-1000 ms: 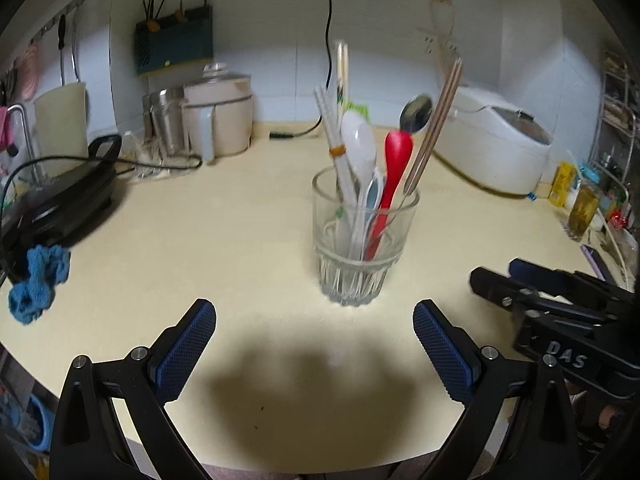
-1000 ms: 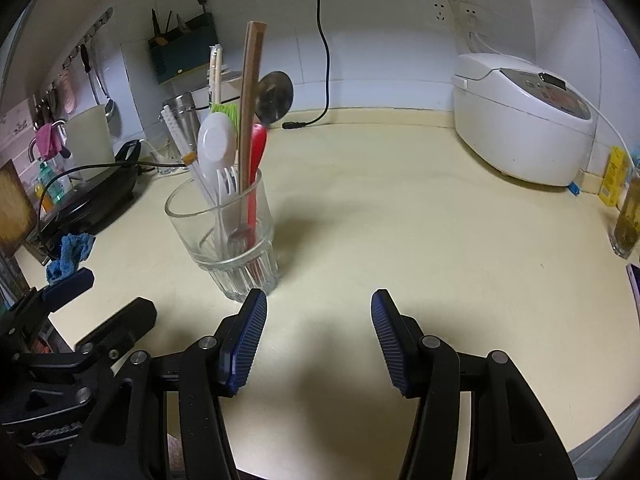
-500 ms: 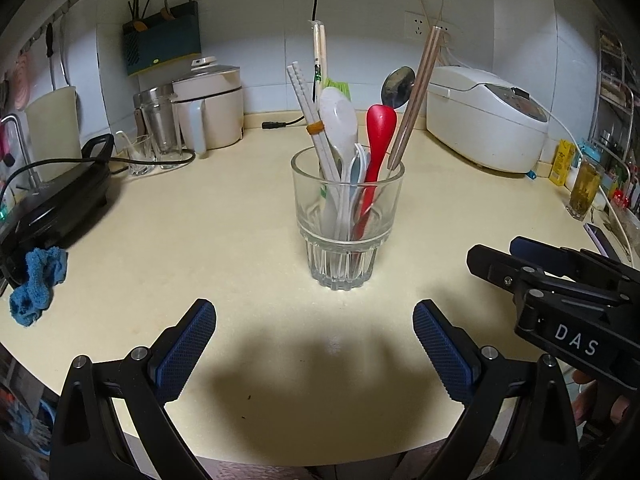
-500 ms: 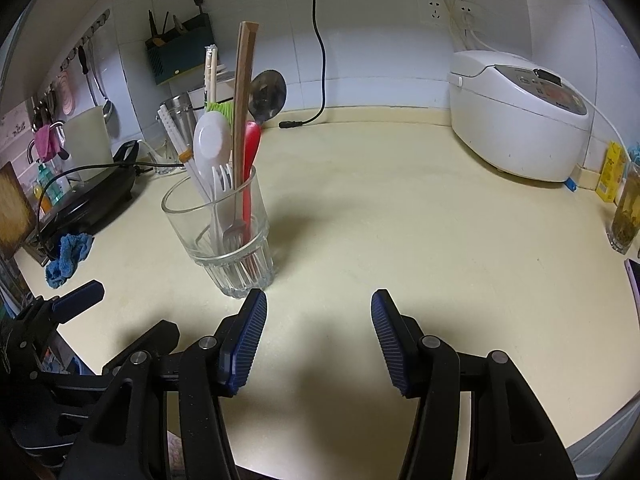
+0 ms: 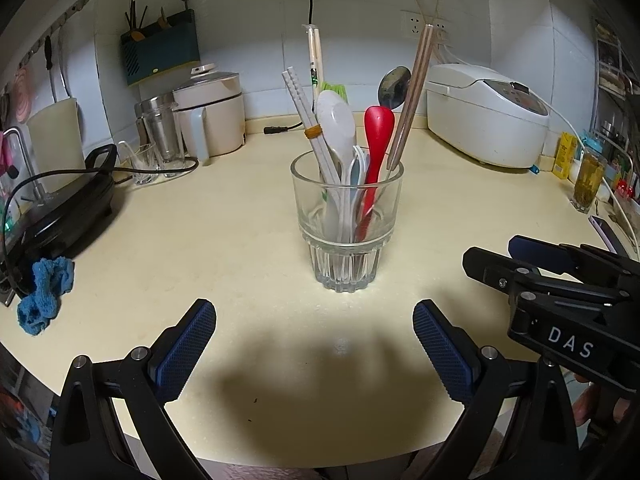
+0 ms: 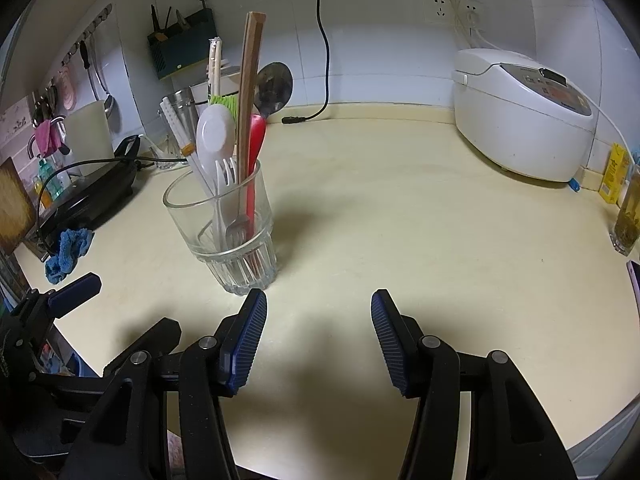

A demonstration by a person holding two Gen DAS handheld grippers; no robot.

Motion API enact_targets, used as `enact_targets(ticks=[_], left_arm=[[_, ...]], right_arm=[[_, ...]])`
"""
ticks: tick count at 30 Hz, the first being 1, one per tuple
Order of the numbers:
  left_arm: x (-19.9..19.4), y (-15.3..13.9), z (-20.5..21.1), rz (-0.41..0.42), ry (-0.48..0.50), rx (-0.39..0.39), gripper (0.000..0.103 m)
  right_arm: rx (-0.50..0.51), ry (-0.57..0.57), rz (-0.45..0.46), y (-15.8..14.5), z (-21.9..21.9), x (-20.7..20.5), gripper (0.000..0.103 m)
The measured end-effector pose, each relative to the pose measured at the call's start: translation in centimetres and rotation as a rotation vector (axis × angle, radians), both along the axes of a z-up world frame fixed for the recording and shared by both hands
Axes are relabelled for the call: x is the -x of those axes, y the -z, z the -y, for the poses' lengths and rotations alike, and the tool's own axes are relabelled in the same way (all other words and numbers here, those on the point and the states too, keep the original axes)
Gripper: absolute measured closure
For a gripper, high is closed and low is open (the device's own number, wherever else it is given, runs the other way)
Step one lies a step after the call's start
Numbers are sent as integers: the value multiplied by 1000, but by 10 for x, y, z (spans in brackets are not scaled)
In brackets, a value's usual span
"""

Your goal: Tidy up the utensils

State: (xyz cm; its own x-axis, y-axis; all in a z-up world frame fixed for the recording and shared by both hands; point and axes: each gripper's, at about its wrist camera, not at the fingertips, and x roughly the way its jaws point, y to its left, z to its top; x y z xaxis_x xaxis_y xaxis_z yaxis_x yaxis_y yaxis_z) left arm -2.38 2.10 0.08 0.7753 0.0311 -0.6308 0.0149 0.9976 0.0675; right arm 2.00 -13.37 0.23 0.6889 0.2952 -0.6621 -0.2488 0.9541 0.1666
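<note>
Both claws, left claw and right claw, stand open and empty; utensils all sit in the glass, table bare of strays: task appears complete.

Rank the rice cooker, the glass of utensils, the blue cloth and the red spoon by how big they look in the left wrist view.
1. rice cooker
2. glass, which stands nearer the camera, so its true size against the cooker is unsure
3. blue cloth
4. red spoon, partly hidden inside the glass
</note>
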Motion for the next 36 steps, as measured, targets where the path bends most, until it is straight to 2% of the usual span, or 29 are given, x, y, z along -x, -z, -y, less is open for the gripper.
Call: enact_targets(ticks=[27, 36], left_arm=[[-1, 7, 7, -8, 44, -33, 3], [-1, 10, 9, 1, 76, -33, 7]], right_arm=[[1, -14, -36, 12, -5, -5, 48], [2, -14, -48, 17, -3, -11, 48]])
